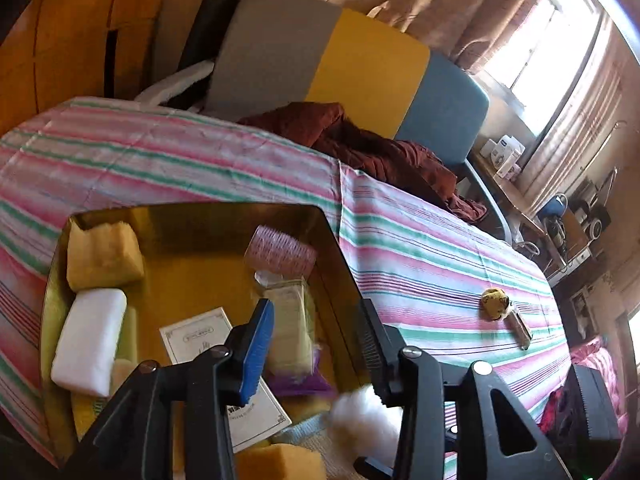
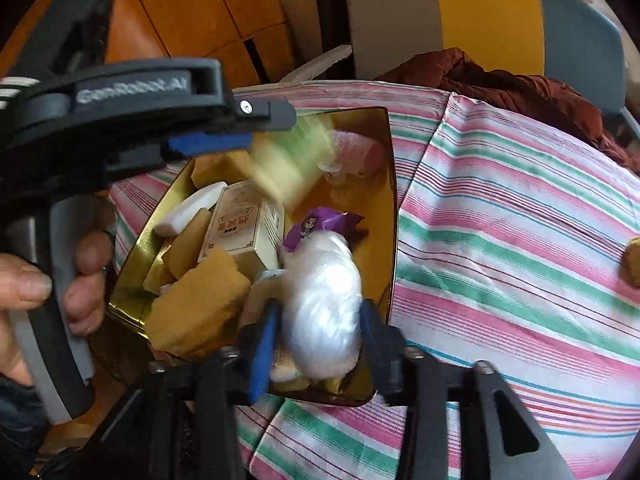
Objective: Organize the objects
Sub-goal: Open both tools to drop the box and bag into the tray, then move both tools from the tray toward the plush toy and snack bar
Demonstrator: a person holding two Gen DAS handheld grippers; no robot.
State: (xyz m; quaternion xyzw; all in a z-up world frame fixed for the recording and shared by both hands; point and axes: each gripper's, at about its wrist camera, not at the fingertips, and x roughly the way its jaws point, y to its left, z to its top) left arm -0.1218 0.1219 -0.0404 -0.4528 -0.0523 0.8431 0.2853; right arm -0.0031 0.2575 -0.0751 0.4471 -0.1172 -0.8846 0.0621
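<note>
A gold tin box [image 1: 340, 240] [image 2: 390, 208] sits on the striped tablecloth and holds yellow sponges [image 1: 102, 254] [image 2: 196, 312], a white bar [image 1: 90, 340], a pink roller [image 1: 280, 250], small cartons [image 2: 240, 228] and a purple packet [image 2: 320, 222]. My right gripper [image 2: 320, 348] is shut on a white fluffy ball [image 2: 324, 300] over the box's near end; the ball also shows in the left wrist view [image 1: 368, 420]. My left gripper [image 1: 316, 344] is open above the box, with a blurred pale packet [image 1: 288, 320] [image 2: 288, 160] below its jaws.
A yellow spotted toy with a metal clip [image 1: 500, 308] lies on the cloth [image 1: 420, 248] to the right of the box. A maroon garment [image 1: 360, 140] lies at the table's far edge before a grey, yellow and blue chair back [image 1: 360, 60]. Shelves with clutter stand at far right.
</note>
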